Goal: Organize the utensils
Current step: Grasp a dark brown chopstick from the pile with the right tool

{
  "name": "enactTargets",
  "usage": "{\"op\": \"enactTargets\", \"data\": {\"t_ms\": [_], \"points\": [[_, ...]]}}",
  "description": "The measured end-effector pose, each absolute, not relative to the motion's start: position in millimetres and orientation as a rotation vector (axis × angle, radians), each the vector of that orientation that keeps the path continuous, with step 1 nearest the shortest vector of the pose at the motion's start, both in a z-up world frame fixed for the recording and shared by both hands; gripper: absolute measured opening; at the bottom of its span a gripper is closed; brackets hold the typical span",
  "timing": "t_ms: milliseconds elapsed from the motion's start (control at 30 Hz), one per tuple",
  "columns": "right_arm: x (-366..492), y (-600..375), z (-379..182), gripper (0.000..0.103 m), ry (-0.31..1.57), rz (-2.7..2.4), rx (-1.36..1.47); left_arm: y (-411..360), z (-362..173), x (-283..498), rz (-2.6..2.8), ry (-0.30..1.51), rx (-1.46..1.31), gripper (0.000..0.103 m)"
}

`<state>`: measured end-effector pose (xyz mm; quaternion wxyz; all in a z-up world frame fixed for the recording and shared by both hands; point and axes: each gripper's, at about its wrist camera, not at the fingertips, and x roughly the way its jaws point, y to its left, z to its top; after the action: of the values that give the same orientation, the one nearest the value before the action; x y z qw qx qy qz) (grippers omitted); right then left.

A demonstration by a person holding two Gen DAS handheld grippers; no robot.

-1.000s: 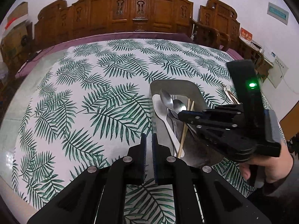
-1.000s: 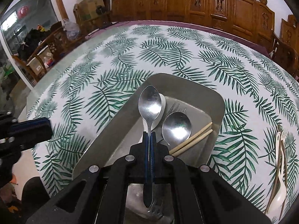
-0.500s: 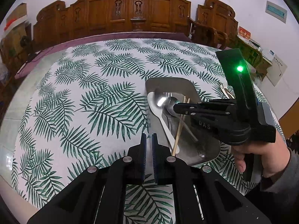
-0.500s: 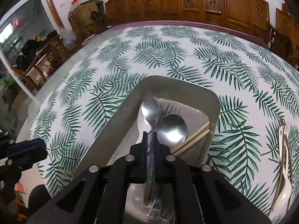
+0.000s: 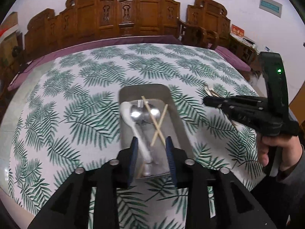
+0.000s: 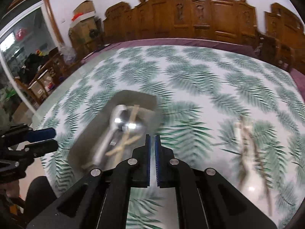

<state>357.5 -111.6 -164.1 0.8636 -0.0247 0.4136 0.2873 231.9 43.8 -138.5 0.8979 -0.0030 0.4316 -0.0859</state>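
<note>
Both cameras ride the grippers, angled down over the table; each sees the metal tray and the other gripper.

Carved wooden chairs line the far edge of the surface, which wears a white cloth printed with green palm fronds over a purple border. Cardboard boxes are stacked in a corner beside a glass door.

Home dining rm: carved wooden chairs, leaf-print tablecloth.
</note>
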Motion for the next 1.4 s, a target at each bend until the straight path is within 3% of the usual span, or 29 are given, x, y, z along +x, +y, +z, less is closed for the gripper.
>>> {"op": "enactTargets", "data": {"t_ms": [200, 633, 1233, 1400], "points": [[369, -184, -164, 0.007, 0.834, 0.497, -0.036, 8, -144, 245, -0.218, 0.909, 0.029, 0.045], [406, -263, -197, 0.027, 0.846, 0.413, -0.033, -56, -166, 288, -0.294, 0.948, 0.074, 0.046], [416, -280, -242, 0.026, 0.983, 0.476, -0.097, -120, -190, 333, -0.360, 0.975, 0.091, 0.045], [417, -279, -244, 0.007, 0.999, 0.455, -0.154, -131, -194, 343, -0.362, 0.983, 0.092, 0.045]]}}
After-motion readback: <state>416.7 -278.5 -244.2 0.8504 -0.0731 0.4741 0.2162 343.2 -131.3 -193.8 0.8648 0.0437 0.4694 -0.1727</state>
